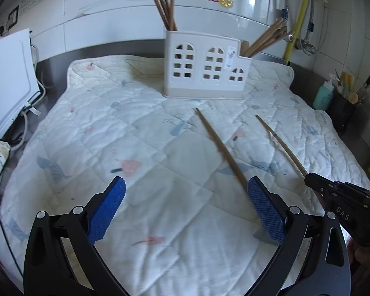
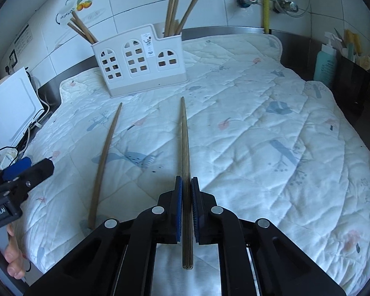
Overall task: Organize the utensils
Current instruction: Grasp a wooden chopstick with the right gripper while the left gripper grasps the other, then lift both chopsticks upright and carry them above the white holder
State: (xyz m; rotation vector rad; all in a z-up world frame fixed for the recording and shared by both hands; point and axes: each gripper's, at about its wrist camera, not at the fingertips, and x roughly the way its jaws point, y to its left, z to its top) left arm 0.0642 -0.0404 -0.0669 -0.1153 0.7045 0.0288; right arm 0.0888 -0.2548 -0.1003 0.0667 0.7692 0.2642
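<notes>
One brown chopstick (image 2: 103, 162) flat on quilt; another (image 2: 186, 172) apparently lifted.

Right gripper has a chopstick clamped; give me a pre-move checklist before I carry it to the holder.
1. Right gripper shut on the held chopstick: ok.
2. Chopstick straight along the jaws: ok.
3. Holder upright on the quilt: ok.
4. Free room in the holder's compartments: cannot tell.
5. Left gripper open, off the path: ok.
6. Second chopstick lying aside: ok.

Chopstick (image 2: 185, 153) between right gripper (image 2: 187, 185) pads
</notes>
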